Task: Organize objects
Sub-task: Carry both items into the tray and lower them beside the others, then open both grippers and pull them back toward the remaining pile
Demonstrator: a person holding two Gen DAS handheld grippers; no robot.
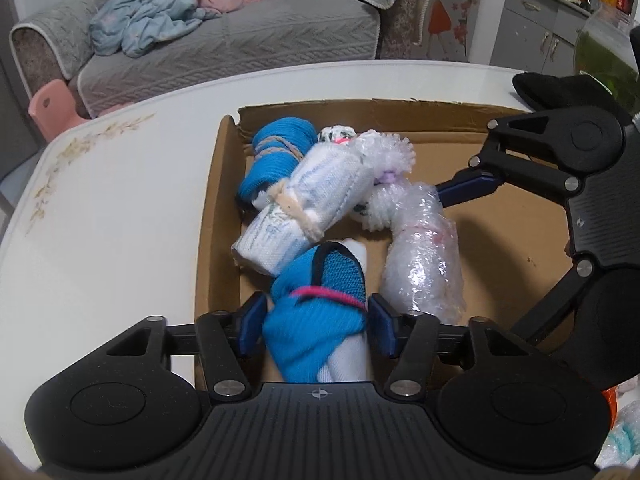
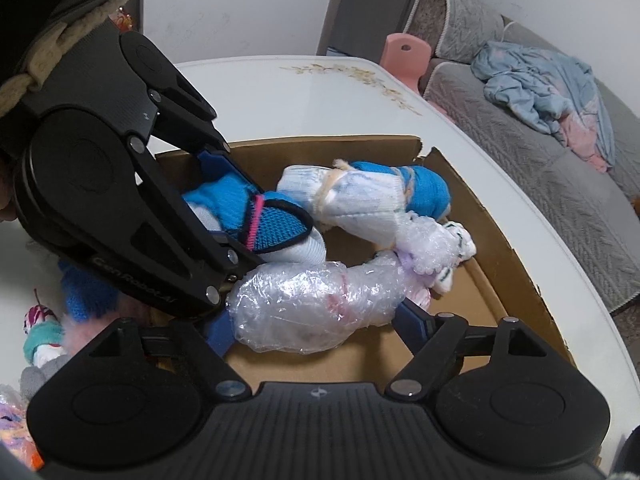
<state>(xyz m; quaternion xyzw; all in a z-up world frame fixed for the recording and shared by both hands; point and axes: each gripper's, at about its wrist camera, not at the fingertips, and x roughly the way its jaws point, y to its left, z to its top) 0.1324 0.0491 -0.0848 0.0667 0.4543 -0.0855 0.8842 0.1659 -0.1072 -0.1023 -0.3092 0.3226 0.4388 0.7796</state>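
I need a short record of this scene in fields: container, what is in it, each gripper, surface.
container: cardboard box, open top
contents: four rolled bundles
left gripper: around blue bundle tied with a pink band; contact unclear
right gripper: around bubble-wrap bundle; contact unclear
other bundles: white roll and blue roll, both string-tied
surface: white table

One cardboard box [image 1: 224,216] sits on one white table [image 1: 112,216]. Inside it lie five tied bundles: two blue rolls [image 1: 276,160] [image 1: 320,312], one white roll [image 1: 304,208], one bubble-wrap roll [image 1: 424,264] and one fluffy white bundle [image 1: 384,152] (partly hidden, so its shape is unclear). Two grippers [image 1: 316,324] [image 2: 320,328] reach into the box. Behind stands one grey sofa [image 1: 240,40] with one pink stool [image 1: 52,108] beside it.
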